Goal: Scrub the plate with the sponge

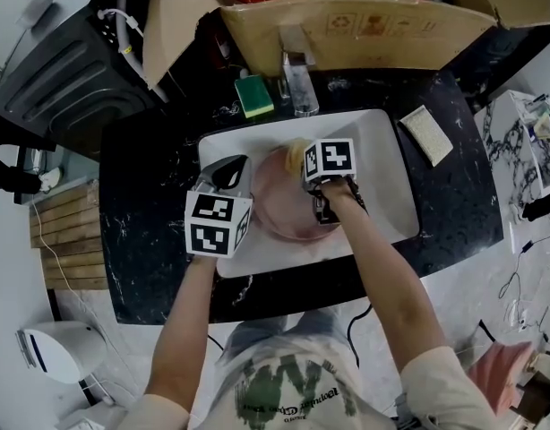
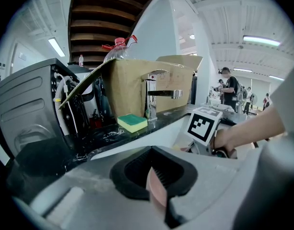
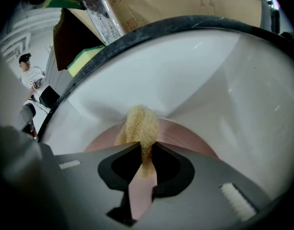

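**Work area.** A black countertop [image 1: 150,177] carries a white rectangular sink [image 1: 382,150]. A cardboard box [image 1: 365,25] stands behind it, and the faucet [image 1: 297,70] sits at the sink's rear edge. Working inside the basin probably serves to contain anything that comes off the dish.

**Workpiece.** The plate [image 1: 279,206], pink and round, lies in the middle of the basin, between the two grippers.

**Left gripper [image 2: 155,188].** It sits at the plate's left side. Its jaws are clenched on the plate's rim, and a thin pink edge shows pinched between the pads. Judged function: this grip anchors the plate so that scrubbing pressure does not slide or spin it in the smooth basin.

**Right gripper [image 3: 142,176].** It reaches in from the plate's right side. Its jaws are clenched on the sponge [image 3: 140,123], a tan, coarse-textured piece. One end is squeezed narrow between the pads, and the free end bulges forward beyond the jaw tips. That free end touches the plate near its far rim, so soft material meets the surface, not the jaws.

**Step in hand.** Scrubbing appears to be under way, with the sponge on the plate. Progress cannot be judged, because no foam or soil is visible.

**Spare items.** A green-topped sponge [image 1: 253,95] lies on the countertop just left of the faucet. A beige pad [image 1: 425,134] lies right of the sink. Both are well clear of the grippers.
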The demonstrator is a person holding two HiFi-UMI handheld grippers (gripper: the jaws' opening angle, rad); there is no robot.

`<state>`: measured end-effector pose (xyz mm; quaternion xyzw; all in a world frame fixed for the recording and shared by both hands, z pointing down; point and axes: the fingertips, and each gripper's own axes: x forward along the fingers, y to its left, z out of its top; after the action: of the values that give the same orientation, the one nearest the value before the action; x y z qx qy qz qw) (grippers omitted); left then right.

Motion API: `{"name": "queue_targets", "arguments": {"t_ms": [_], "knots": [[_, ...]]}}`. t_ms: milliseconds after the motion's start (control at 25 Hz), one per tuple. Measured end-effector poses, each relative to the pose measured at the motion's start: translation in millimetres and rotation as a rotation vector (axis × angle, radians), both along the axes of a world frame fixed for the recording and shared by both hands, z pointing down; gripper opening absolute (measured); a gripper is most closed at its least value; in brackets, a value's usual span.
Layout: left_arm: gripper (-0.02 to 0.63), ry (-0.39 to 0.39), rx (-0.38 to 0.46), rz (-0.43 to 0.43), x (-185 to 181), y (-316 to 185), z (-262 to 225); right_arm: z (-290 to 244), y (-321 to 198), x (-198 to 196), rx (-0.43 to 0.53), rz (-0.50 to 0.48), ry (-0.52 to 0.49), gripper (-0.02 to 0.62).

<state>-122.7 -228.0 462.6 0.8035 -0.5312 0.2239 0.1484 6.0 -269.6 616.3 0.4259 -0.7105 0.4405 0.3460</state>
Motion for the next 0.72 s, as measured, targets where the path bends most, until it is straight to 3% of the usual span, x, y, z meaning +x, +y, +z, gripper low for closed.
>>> {"name": "queue_targets", "arguments": {"t_ms": [720], "knots": [[0.005, 0.009, 0.005, 0.028, 3.5, 1.0, -1.7, -8.1, 14.9, 37.6, 0.002, 0.076, 0.09, 0.063]]}}
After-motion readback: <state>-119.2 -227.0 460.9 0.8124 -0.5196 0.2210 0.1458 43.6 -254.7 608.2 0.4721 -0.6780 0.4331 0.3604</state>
